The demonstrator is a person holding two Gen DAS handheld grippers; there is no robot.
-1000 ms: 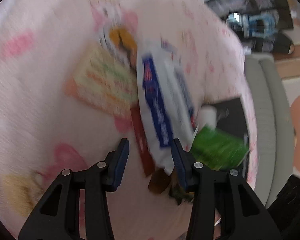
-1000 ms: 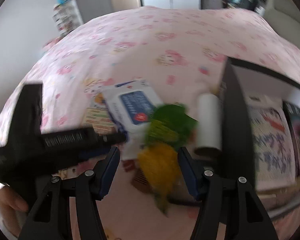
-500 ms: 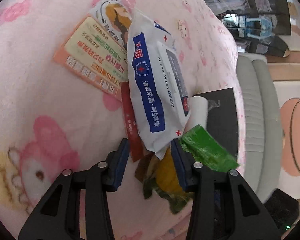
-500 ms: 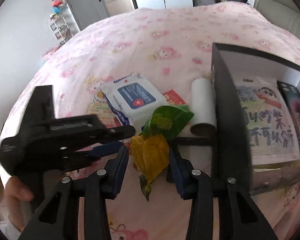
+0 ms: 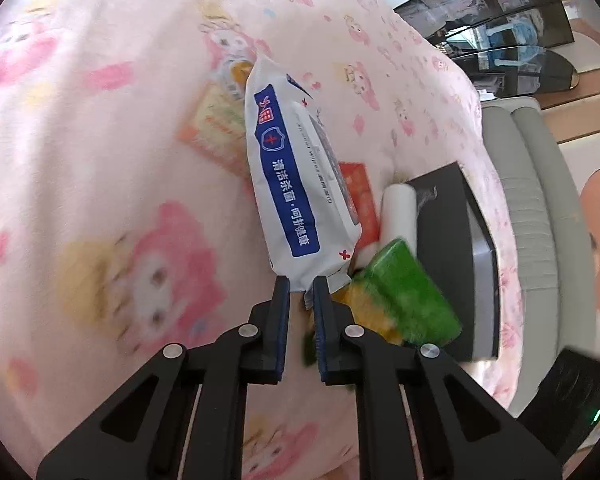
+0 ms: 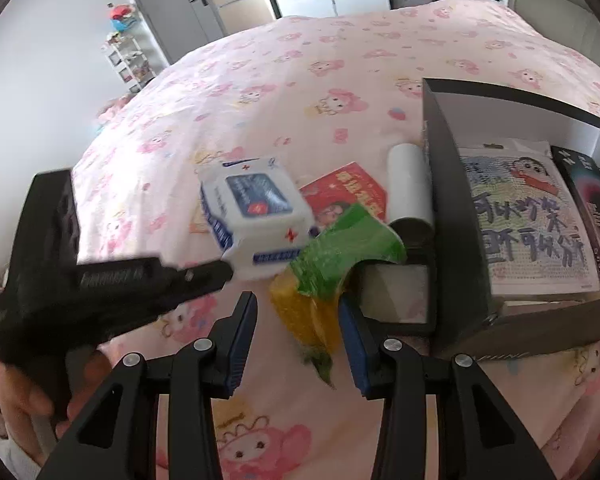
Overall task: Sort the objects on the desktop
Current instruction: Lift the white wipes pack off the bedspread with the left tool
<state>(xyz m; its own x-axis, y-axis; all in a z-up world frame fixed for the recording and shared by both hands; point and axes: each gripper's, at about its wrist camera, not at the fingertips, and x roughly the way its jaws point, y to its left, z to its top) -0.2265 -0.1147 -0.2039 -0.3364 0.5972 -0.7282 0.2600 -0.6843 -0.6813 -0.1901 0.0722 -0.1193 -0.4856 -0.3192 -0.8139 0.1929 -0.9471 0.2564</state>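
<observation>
My left gripper (image 5: 300, 284) is shut on the bottom edge of a white and blue wet wipes pack (image 5: 296, 184), which hangs tilted above the pink bedspread. The right wrist view shows the same pack (image 6: 256, 216) at the tip of the left gripper (image 6: 220, 272). My right gripper (image 6: 296, 304) is open around a green and yellow bag (image 6: 332, 264); the bag touches the right finger. The bag (image 5: 404, 300) is blurred in the left wrist view. A black box (image 6: 456, 216) stands to the right of it.
A red card (image 6: 344, 196) and a white roll (image 6: 408, 188) lie between the wipes pack and the box. Inside the box are a cartoon sheet (image 6: 528, 216) and a dark packet (image 6: 592, 204). An orange and green card (image 5: 216, 132) lies under the pack. A hand (image 6: 20, 392) holds the left gripper.
The left gripper closed on the wipes pack's edge and lifted it, uncovering the red card. The right gripper's jaws narrowed and moved closer around the green and yellow bag.
</observation>
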